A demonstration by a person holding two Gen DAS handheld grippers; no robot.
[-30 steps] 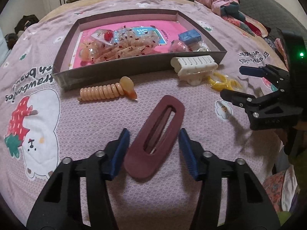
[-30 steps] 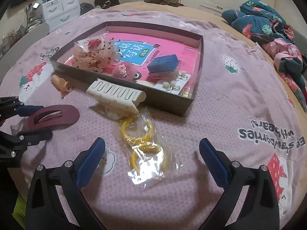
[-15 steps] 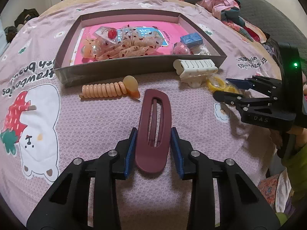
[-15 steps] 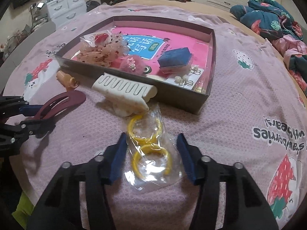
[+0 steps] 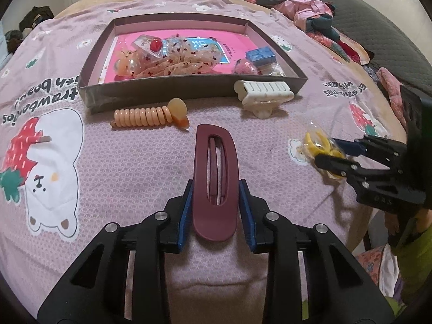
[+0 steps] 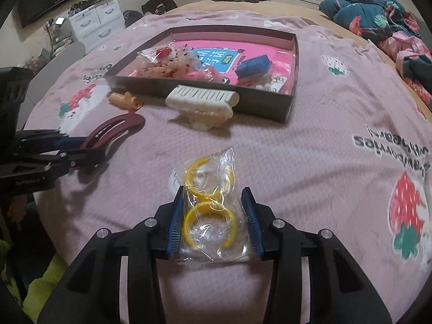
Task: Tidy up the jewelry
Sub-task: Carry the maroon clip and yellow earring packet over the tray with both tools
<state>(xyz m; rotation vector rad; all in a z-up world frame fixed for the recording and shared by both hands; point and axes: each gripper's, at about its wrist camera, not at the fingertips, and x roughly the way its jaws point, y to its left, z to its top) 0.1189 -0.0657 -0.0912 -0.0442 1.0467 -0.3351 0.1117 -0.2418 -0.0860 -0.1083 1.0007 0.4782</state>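
Left gripper (image 5: 215,210) clamps maroon hair clip (image 5: 215,181) above pink bedspread (image 5: 121,178). Right gripper (image 6: 214,220) pinches bagged yellow hoops (image 6: 209,205); pad contact blurred. Box (image 5: 194,94) front wall hides some trinkets.

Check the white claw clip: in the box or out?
Out. The white claw clip lies on the bedspread just outside the box, against its near wall; both views agree.
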